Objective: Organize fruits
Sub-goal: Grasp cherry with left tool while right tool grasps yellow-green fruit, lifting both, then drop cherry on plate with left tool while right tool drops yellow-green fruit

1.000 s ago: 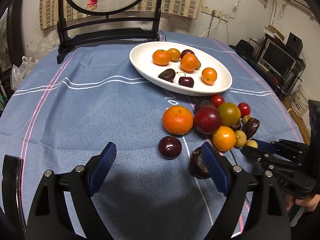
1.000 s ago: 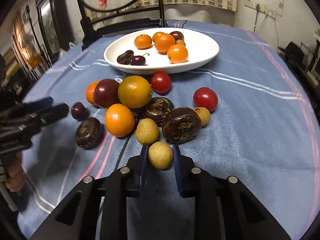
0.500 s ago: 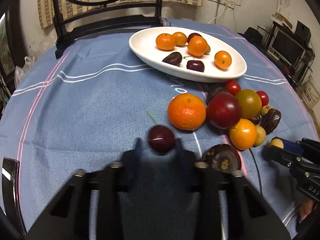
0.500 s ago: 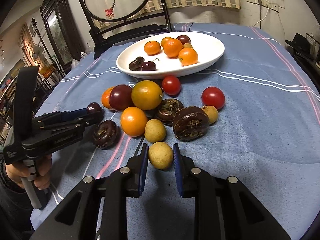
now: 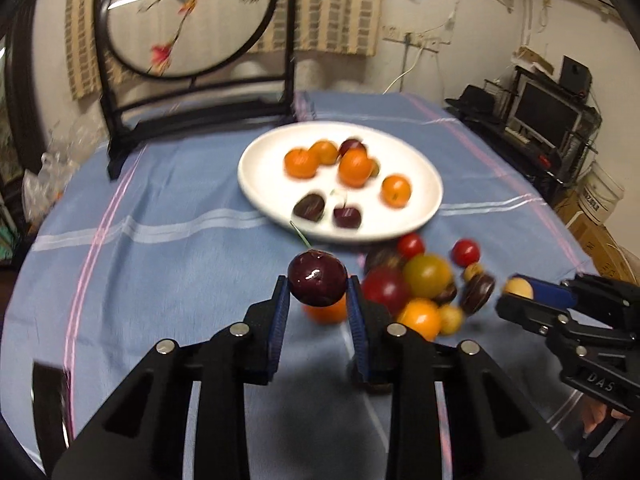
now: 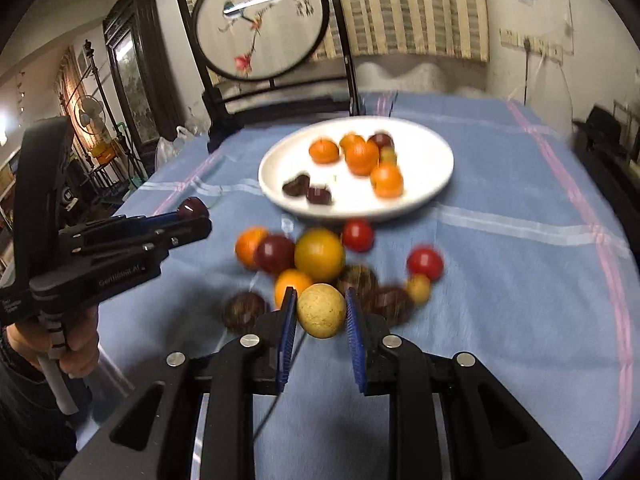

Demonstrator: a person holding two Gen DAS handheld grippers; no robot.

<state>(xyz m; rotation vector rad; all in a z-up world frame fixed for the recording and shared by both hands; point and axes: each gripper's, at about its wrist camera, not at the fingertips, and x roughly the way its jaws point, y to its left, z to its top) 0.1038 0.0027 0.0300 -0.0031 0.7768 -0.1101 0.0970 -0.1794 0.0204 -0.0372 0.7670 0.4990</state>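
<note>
Left wrist view, from the left: the blue cotton tablecloth with pink and white stripes [image 5: 168, 264] covers the round table, and the dark wooden stand with a round embroidered panel [image 5: 188, 36] rises at its far edge, behind the oval white ceramic plate [image 5: 424, 176]. On that plate lie 4 small oranges, 2 dark cherries and 2 other dark fruits, all blurred. Nearer than the plate, the left black gripper with blue pads [image 5: 318, 298] is clamped on a glossy dark red cherry with a thin green stem [image 5: 317, 283], held above the cloth, its stem pointing up toward the plate's near rim. Right of the cherry and just in front of the plate sits the loose heap of fruit [image 5: 424, 284]: red cherry tomatoes, a yellow-green round fruit, a dark red plum, oranges and dark brown wrinkled fruits, touching one another. Further right, the right black gripper [image 5: 520, 292] enters with a pale yellow ball at its tips.

Right wrist view, from the left: the left gripper [image 6: 192, 216] carries the cherry [image 6: 193, 208] well to the left of the plate [image 6: 436, 184]. The fruit heap [image 6: 320, 256] lies in front of the plate. Nearest the camera, the right gripper [image 6: 321, 314] grips a pale yellow rough-skinned round fruit [image 6: 321, 310] between its blue pads, lifted in front of the heap.
</note>
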